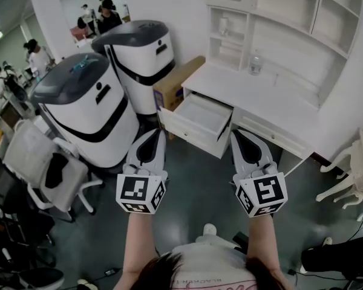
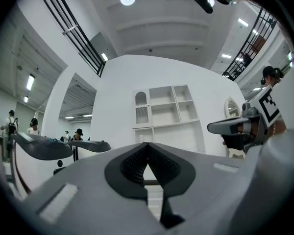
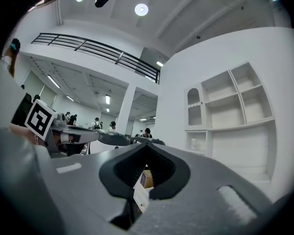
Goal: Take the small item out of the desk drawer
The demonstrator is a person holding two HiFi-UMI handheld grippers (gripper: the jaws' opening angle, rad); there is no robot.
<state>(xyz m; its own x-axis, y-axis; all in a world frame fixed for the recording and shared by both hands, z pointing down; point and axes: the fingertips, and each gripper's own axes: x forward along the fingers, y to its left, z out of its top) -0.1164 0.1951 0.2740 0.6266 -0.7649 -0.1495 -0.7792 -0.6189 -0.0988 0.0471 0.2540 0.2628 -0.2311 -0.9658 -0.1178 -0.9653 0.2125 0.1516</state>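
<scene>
The white desk [image 1: 254,95] stands ahead with one drawer [image 1: 201,121] pulled open. The part of its inside that shows is plain white, and I see no small item in it. My left gripper [image 1: 156,133] is held in the air just before the drawer's left corner, jaws together with nothing between them. My right gripper [image 1: 236,133] hovers at the drawer's right side, also shut and empty. In the left gripper view the left gripper [image 2: 147,146] points at the white hutch [image 2: 166,111]. The right gripper [image 3: 147,145] faces the drawer and a cardboard box [image 3: 146,178].
Two large white-and-grey machines [image 1: 88,110] [image 1: 142,56] stand left of the desk, with a cardboard box [image 1: 176,82] wedged beside it. A clear bottle [image 1: 255,64] stands on the desktop. An office chair [image 1: 45,168] is at left, a white chair [image 1: 354,174] at right. People stand far back.
</scene>
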